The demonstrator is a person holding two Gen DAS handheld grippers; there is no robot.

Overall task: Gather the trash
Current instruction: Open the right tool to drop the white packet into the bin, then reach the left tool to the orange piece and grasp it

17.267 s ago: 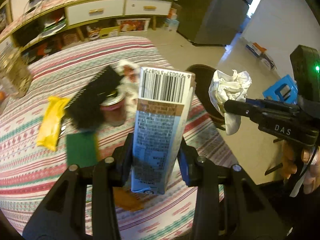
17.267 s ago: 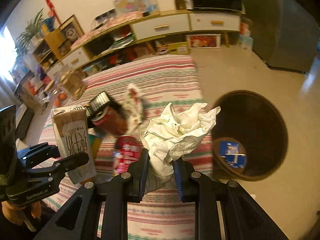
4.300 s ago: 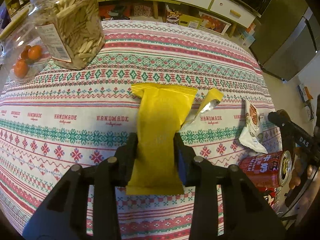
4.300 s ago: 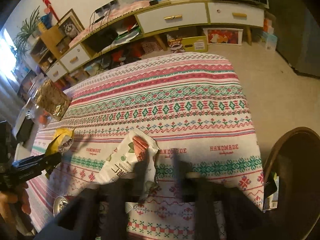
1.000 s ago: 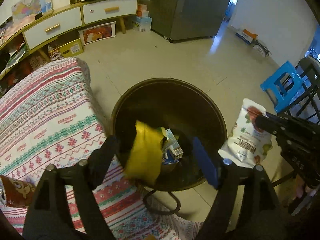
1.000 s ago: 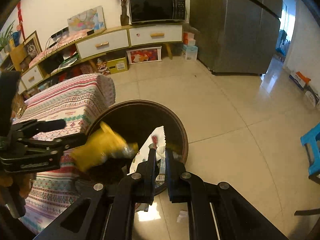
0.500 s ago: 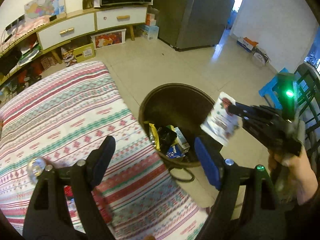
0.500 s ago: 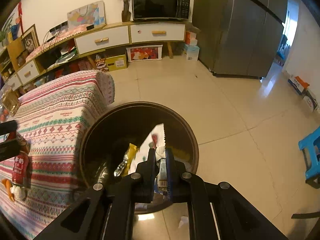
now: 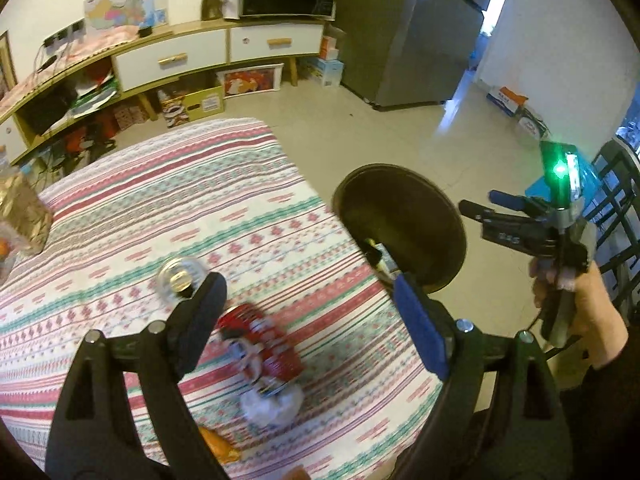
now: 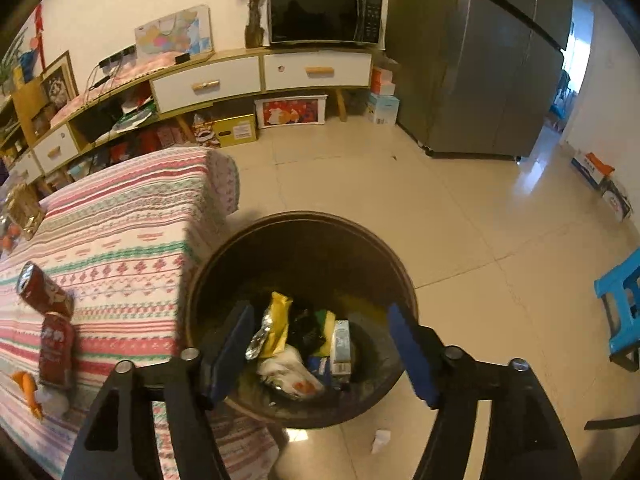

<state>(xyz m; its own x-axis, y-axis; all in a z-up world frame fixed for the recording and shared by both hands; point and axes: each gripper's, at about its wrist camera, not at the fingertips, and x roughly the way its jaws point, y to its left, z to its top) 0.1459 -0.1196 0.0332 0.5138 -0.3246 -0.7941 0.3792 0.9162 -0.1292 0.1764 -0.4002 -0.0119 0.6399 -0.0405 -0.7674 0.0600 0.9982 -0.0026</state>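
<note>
White snack bag dropped, both grippers empty

Right gripper (image 10: 320, 344) hangs over the brown bin (image 10: 208, 276); its jaws have just been opening, nothing between them. The white snack bag (image 10: 286, 372) it pinched half a second ago now lies inside by the yellow wrapper (image 10: 274, 326). Left gripper (image 9: 308, 320), jaws wide and empty, has swung back over the striped tablecloth (image 9: 160, 184), above two red cans (image 9: 260, 346) lying beside a crumpled tissue (image 9: 272, 404).

Red can (image 9: 260, 346) and white wad (image 9: 274, 404) are motion-blurred; label unreadable. Bin (image 9: 404, 200) contents mostly hidden by rim. Jar (image 9: 20, 216) cut off at the edge.
</note>
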